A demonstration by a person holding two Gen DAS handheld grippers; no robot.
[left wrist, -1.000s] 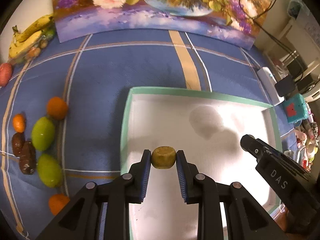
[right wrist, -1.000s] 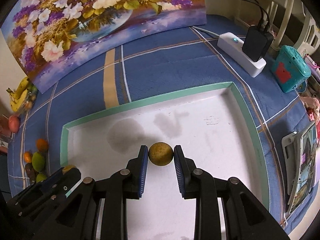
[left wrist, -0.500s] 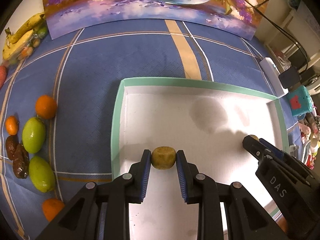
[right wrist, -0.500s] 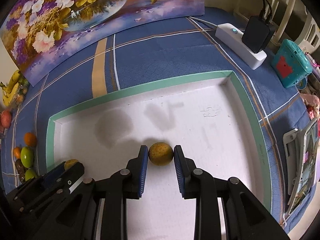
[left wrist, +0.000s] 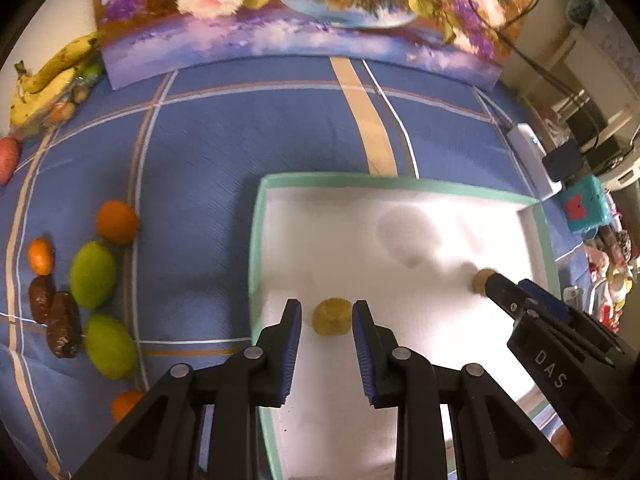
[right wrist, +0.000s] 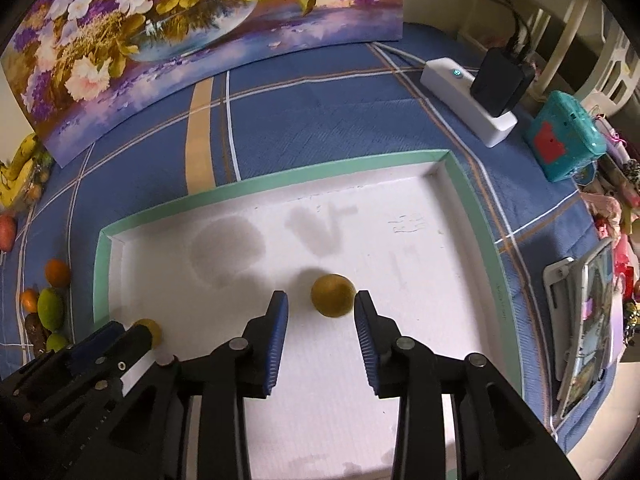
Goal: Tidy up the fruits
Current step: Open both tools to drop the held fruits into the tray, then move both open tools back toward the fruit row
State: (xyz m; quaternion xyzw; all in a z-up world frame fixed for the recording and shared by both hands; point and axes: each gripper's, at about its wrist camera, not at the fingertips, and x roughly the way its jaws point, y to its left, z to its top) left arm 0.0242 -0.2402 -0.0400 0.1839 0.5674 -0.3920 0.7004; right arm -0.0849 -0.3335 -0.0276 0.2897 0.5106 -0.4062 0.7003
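Two hand-held grippers, left (left wrist: 326, 322) and right (right wrist: 321, 314), both apart over the tray (right wrist: 276, 184): lift straight off each fruit (left wrist: 332, 316).

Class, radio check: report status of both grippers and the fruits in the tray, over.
Left gripper jaws slack around one brown fruit, gap showing. Right gripper jaws just opening, second fruit loose on white tray. Nothing in the way.

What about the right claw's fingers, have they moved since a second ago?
Yes. The right gripper has just been opening: one finger has drawn leftward off the yellow fruit, which sits inside the green-rimmed tray.
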